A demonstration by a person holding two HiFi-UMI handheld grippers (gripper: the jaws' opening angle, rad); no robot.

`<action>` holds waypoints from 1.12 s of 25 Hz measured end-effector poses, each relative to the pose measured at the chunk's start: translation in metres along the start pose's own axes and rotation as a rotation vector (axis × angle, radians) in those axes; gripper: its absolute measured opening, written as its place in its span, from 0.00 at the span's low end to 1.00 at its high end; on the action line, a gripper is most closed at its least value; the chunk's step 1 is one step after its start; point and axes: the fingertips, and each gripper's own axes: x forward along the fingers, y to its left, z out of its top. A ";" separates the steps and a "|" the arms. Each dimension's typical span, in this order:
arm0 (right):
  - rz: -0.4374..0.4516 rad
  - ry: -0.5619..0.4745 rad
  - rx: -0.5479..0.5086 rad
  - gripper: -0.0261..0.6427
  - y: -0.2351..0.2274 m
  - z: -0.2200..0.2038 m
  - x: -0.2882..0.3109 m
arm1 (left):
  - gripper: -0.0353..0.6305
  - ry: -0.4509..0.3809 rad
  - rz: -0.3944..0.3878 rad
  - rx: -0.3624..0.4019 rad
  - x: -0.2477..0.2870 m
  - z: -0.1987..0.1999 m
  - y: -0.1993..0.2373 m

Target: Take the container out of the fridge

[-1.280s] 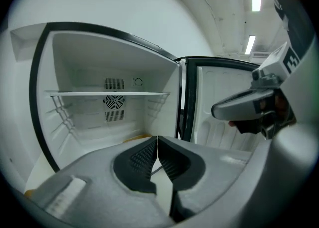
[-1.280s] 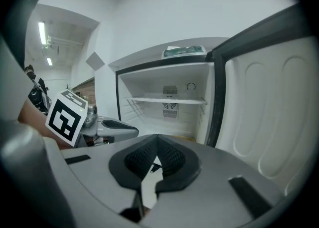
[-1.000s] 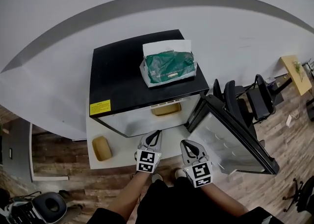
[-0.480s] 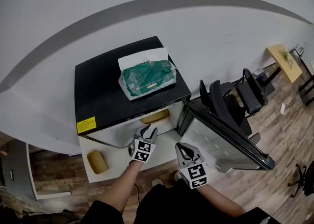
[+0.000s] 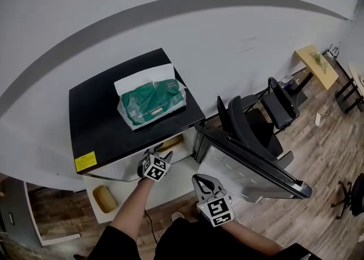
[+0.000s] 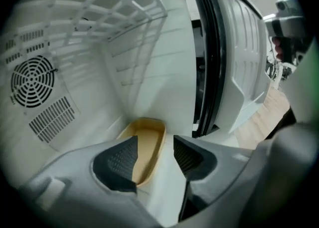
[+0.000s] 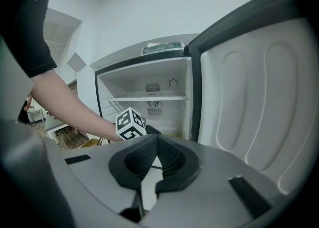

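The yellow label (image 5: 85,161) on the fridge (image 5: 108,122) and the green packet's (image 5: 152,101) print are too small to read. The tan container (image 6: 145,134) lies low-centre on the fridge floor, showing between the left gripper's (image 6: 155,144) opening jaws. The right gripper (image 7: 155,144) is closed and empty.

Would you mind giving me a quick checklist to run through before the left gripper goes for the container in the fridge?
1. Fridge door open: ok.
2. Left gripper jaws opening, nothing gripped: ok.
3. Container inside fridge, ahead of jaws: ok.
4. Nothing blocking the way to it: ok.
5. Right gripper shut, empty, outside fridge: ok.
6. Jaws wide enough for container: cannot tell.
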 end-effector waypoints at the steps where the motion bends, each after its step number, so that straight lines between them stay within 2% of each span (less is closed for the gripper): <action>1: -0.006 0.002 0.002 0.04 -0.002 0.000 0.000 | 0.38 0.013 -0.010 0.022 0.005 -0.001 0.000; 7: -0.053 0.023 -0.005 0.04 -0.017 -0.004 -0.006 | 0.39 0.079 -0.083 0.161 0.037 -0.010 -0.003; 15: -0.085 0.074 0.013 0.04 -0.031 -0.024 -0.020 | 0.39 0.177 -0.181 0.150 0.067 -0.041 -0.007; 17: -0.101 0.080 0.021 0.04 -0.036 -0.027 -0.023 | 0.39 0.198 -0.190 0.198 0.071 -0.043 -0.006; 20: -0.116 0.094 0.027 0.04 -0.039 -0.034 -0.028 | 0.38 0.236 -0.216 0.316 0.074 -0.044 -0.014; 22: -0.120 0.102 0.028 0.04 -0.040 -0.038 -0.030 | 0.38 0.254 -0.233 0.356 0.078 -0.046 -0.020; 26: -0.139 0.102 0.037 0.04 -0.043 -0.039 -0.036 | 0.37 0.270 -0.254 0.322 0.081 -0.047 -0.023; 28: -0.148 0.101 0.042 0.04 -0.045 -0.041 -0.038 | 0.32 0.275 -0.260 0.336 0.082 -0.047 -0.024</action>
